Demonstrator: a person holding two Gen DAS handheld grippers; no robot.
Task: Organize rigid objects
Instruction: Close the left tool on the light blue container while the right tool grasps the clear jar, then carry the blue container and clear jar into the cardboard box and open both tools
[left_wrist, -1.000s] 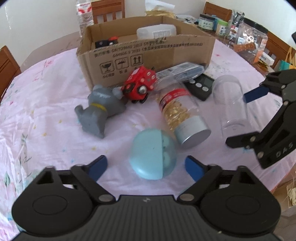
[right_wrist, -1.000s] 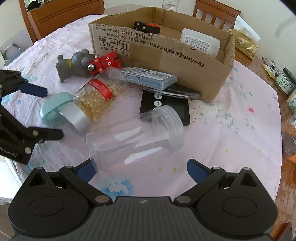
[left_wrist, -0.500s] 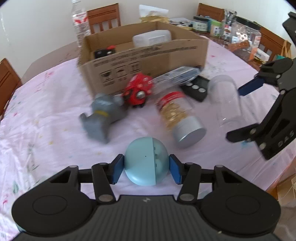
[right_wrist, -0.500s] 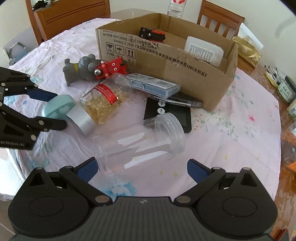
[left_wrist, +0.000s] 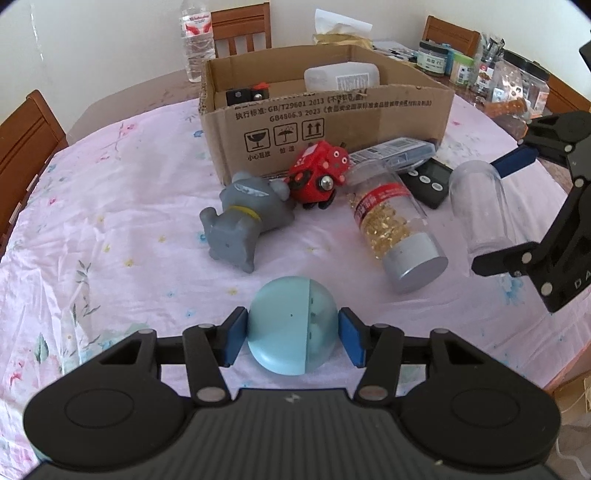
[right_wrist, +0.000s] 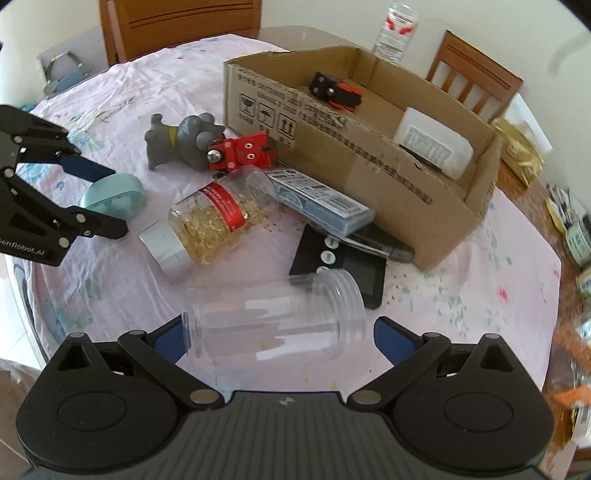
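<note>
The left hand-held gripper (left_wrist: 292, 338) has just closed its blue pads on the pale blue domed case (left_wrist: 291, 325), which sits at the near edge of the desk (left_wrist: 122, 206) on the pink flowered cloth. The right hand-held gripper (right_wrist: 279, 338) stands wide open around the clear empty jar (right_wrist: 273, 321) lying on its side; whether its left pad touches the jar's base I cannot tell, and the right pad stands apart. Farther back lie a capsule jar (left_wrist: 397, 236), a grey toy figure (left_wrist: 243, 218) and a red toy (left_wrist: 319, 175), all near the open cardboard box (left_wrist: 332, 122).
</note>
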